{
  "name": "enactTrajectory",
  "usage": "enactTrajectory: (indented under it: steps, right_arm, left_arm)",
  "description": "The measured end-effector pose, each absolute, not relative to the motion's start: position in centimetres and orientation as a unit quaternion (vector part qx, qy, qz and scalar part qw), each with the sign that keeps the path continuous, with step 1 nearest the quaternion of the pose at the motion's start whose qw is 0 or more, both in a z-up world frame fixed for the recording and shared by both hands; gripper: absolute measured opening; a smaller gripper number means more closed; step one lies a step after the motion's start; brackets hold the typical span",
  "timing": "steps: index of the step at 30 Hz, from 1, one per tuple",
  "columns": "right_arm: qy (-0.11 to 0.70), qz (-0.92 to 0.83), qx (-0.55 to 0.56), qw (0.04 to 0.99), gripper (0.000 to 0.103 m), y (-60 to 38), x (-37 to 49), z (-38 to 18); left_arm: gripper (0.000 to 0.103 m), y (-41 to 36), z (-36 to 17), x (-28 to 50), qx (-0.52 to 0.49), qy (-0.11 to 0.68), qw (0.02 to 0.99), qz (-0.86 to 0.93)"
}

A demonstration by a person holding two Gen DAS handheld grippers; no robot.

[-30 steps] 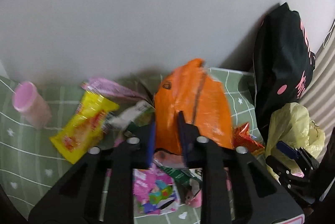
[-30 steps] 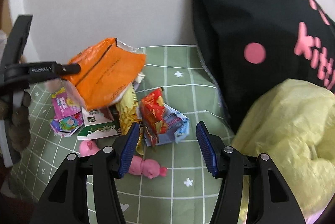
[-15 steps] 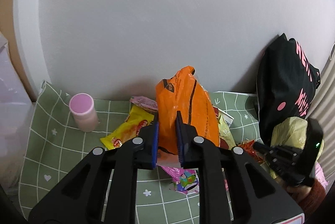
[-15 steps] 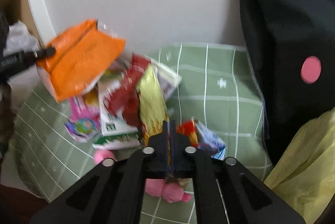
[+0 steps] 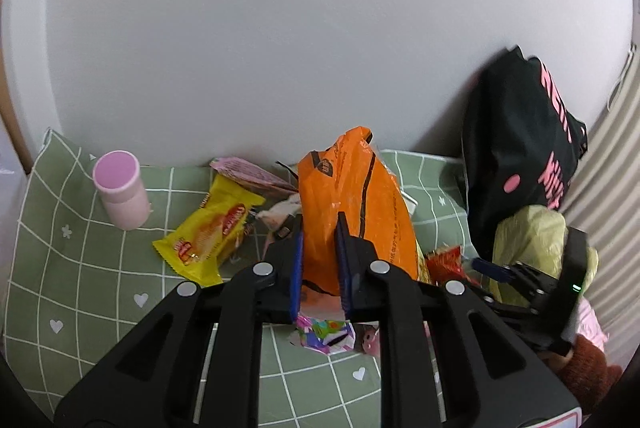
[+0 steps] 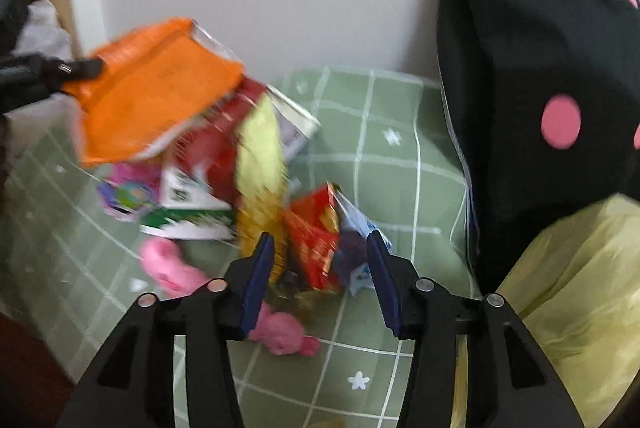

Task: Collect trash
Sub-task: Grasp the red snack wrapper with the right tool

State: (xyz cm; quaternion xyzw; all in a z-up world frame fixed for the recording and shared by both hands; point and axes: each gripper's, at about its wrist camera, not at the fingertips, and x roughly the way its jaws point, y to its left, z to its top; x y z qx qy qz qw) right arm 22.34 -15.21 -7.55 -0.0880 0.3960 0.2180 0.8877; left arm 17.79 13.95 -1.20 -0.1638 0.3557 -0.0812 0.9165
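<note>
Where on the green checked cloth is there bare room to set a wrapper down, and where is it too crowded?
Bare cloth lies in front of the pink cup, left of the yellow wrapper. Another free patch runs between the wrapper pile and the black bag. The middle, under the orange bag, is crowded.

Both grippers, the left gripper (image 5: 319,268) and the right gripper (image 6: 320,280), are made of black plastic. Their fingers (image 6: 258,282) have blue pads and round silver screws. A small green light (image 5: 576,287) glows on the right one's side.
</note>
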Motion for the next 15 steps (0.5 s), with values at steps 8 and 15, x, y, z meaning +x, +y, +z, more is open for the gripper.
enactTrajectory:
  steps: [8, 15]
  right_arm:
    - [0.366, 0.234, -0.026, 0.9, 0.015, -15.4, 21.7, -3.2]
    - [0.317, 0.211, -0.041, 0.924, 0.015, -16.9, 20.3, 2.8]
  left_arm:
    - [0.014, 14.4, -0.8, 17.8, -0.147, 0.352, 0.92, -0.084]
    - [0.014, 12.5, 1.8, 18.4, -0.128, 0.316, 0.933, -0.111]
